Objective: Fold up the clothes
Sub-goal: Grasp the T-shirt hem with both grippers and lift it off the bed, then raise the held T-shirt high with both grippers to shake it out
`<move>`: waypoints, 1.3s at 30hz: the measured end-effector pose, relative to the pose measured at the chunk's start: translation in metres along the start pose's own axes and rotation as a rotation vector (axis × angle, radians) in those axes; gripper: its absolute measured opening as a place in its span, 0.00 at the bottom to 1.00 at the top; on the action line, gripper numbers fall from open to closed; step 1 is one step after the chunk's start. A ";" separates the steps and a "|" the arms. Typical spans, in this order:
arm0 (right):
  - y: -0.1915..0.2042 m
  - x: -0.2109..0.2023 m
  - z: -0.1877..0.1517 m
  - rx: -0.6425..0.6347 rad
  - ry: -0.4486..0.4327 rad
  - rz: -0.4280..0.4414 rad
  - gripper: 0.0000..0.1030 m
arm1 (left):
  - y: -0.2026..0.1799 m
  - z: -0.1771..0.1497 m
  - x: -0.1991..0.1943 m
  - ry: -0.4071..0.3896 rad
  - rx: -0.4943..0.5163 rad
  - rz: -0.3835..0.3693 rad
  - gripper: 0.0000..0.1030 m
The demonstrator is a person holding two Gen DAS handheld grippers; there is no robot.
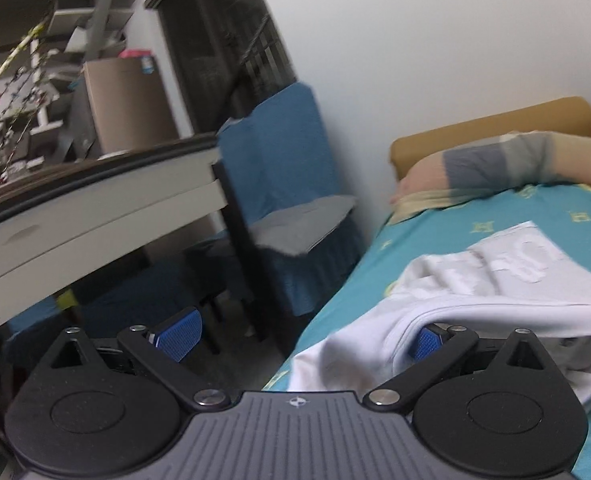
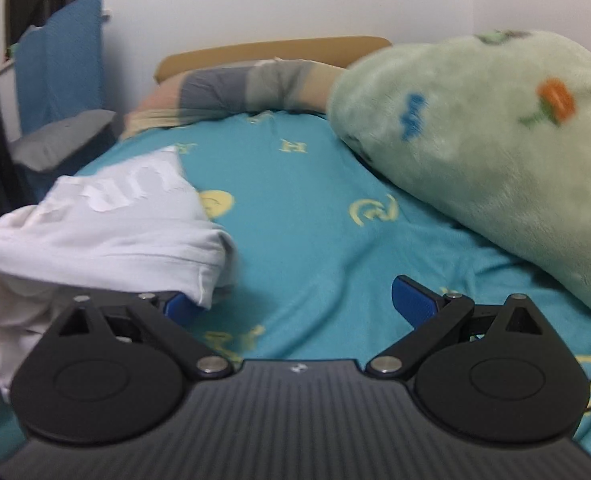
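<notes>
A white garment with raised lettering lies crumpled on the teal bed sheet. My left gripper is open at the bed's left edge; its right fingertip is tucked under a fold of the garment, its left fingertip hangs over the floor. In the right wrist view the garment lies at the left. My right gripper is open; its left fingertip is under the garment's hem, its right fingertip is over bare sheet.
A green plush blanket is piled on the bed's right side. A striped pillow lies against the tan headboard. A blue-covered chair and a desk stand left of the bed.
</notes>
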State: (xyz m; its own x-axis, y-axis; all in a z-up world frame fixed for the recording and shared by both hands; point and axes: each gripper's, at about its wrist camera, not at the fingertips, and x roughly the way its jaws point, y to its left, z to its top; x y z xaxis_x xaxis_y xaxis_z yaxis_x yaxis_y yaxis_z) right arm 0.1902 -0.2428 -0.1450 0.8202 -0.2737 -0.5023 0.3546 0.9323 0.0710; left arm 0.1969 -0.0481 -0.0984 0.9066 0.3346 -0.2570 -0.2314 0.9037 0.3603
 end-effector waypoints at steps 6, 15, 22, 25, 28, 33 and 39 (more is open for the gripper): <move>-0.015 -0.056 0.033 0.103 -0.307 0.032 0.98 | 0.037 0.017 -0.032 -0.016 -0.132 0.025 1.00; -0.021 -0.185 0.095 0.102 -0.579 0.078 0.98 | 0.133 0.081 -0.140 -0.280 -0.337 0.029 1.00; -0.031 -0.319 0.185 0.075 -0.695 0.147 0.98 | 0.227 0.180 -0.243 -0.417 -0.485 0.004 1.00; -0.035 -0.385 0.219 0.045 -0.793 0.161 0.98 | 0.278 0.227 -0.299 -0.508 -0.556 -0.005 1.00; -0.042 -0.451 0.250 0.054 -0.863 0.190 0.98 | 0.326 0.273 -0.350 -0.590 -0.584 -0.019 1.00; -0.057 -0.540 0.288 0.075 -0.914 0.212 0.98 | 0.382 0.327 -0.435 -0.689 -0.553 -0.025 1.00; -0.072 -0.577 0.300 0.066 -0.897 0.196 0.98 | 0.405 0.345 -0.477 -0.615 -0.571 -0.144 1.00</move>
State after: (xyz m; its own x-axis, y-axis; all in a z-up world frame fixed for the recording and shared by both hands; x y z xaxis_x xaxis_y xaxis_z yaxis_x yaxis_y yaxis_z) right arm -0.1736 -0.2229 0.3981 0.8992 -0.2185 0.3790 0.1748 0.9736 0.1467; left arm -0.2080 0.0662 0.4801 0.9329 0.1507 0.3271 -0.0917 0.9777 -0.1888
